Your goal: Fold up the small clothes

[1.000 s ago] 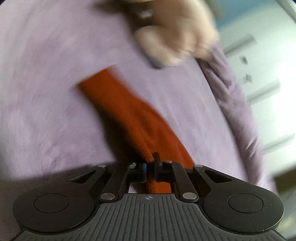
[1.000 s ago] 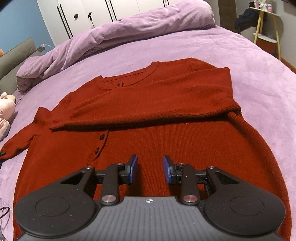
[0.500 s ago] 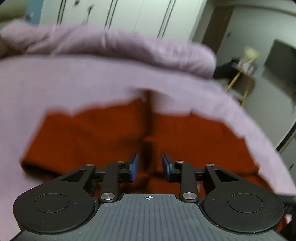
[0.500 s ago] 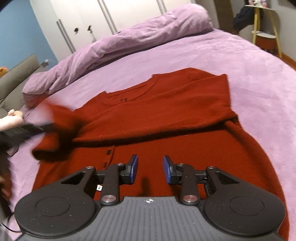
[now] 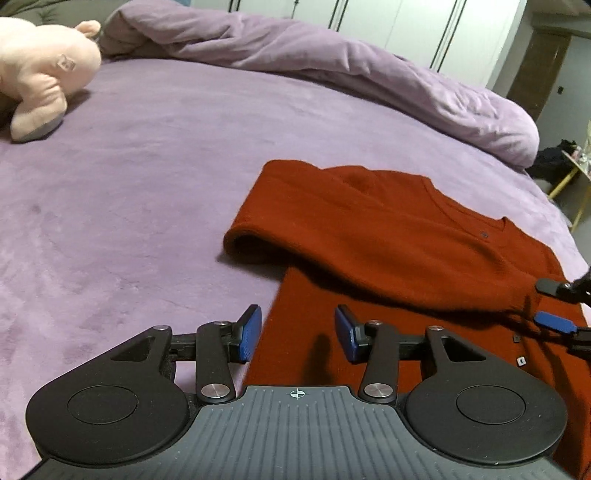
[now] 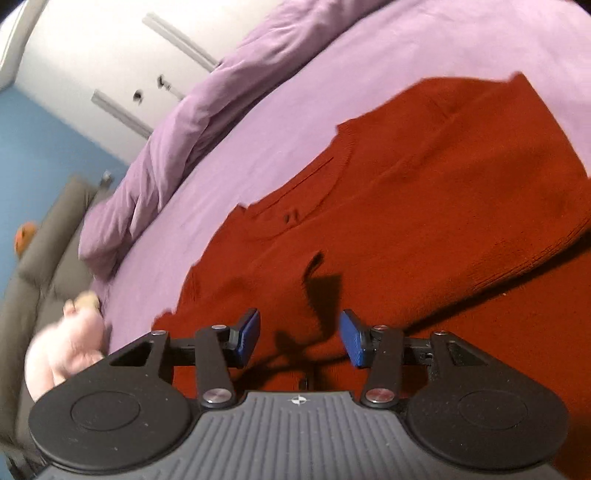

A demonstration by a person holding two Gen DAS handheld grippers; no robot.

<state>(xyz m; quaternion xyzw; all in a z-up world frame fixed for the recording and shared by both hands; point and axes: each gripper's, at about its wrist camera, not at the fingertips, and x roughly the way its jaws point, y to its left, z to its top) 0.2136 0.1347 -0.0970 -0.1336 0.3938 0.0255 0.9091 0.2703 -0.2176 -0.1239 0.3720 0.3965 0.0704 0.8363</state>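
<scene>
A dark red knitted cardigan (image 5: 388,236) lies flat on the purple bed, with both sleeves folded in across its chest. It fills the right wrist view (image 6: 424,206) too. My left gripper (image 5: 297,338) is open and empty, low over the cardigan's left edge. My right gripper (image 6: 298,338) is open and empty, just above the cardigan's middle; its blue fingertips (image 5: 552,321) show at the right edge of the left wrist view.
The purple bed cover (image 5: 129,192) spreads left of the cardigan. A rolled purple duvet (image 5: 332,62) lies along the far side. A pink plush toy (image 5: 40,70) sits at the far left. White wardrobe doors (image 5: 424,26) stand behind, and a grey sofa (image 6: 40,251) beside the bed.
My left gripper let go of the left sleeve, which now lies folded over the chest, and drew back to the cardigan's left edge. My right gripper tilted and moved closer over the cardigan.
</scene>
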